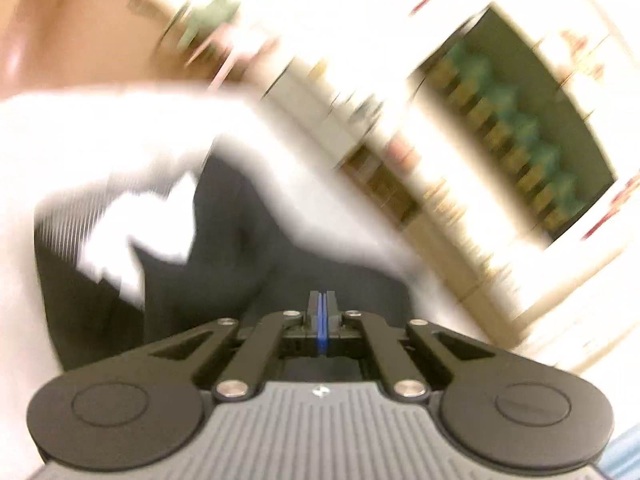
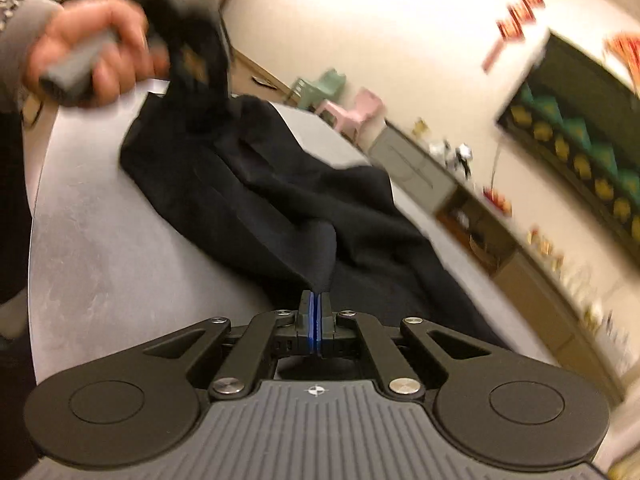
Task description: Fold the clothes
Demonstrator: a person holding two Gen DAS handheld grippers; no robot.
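A black garment [image 2: 280, 184] lies stretched across the pale grey table [image 2: 100, 240]. My right gripper [image 2: 316, 300] is shut on a pinched fold of it, which rises into the blue pads. At the top left of the right wrist view a hand [image 2: 88, 52] holds my left gripper [image 2: 188, 36], blurred, and the garment's far end is drawn up to it. In the left wrist view my left gripper [image 1: 320, 300] has its blue pads pressed together, with the black garment [image 1: 224, 240] just beyond the tips. That view is heavily motion-blurred, and white patches [image 1: 132, 232] show over the cloth.
Small pink [image 2: 364, 108] and green [image 2: 328, 80] chairs stand beyond the table. A low cabinet [image 2: 420, 168] with clutter on top runs along the wall. Above it hangs a dark board [image 2: 580, 140] with a green and yellow pattern. A sleeve [image 2: 16, 20] is at the left edge.
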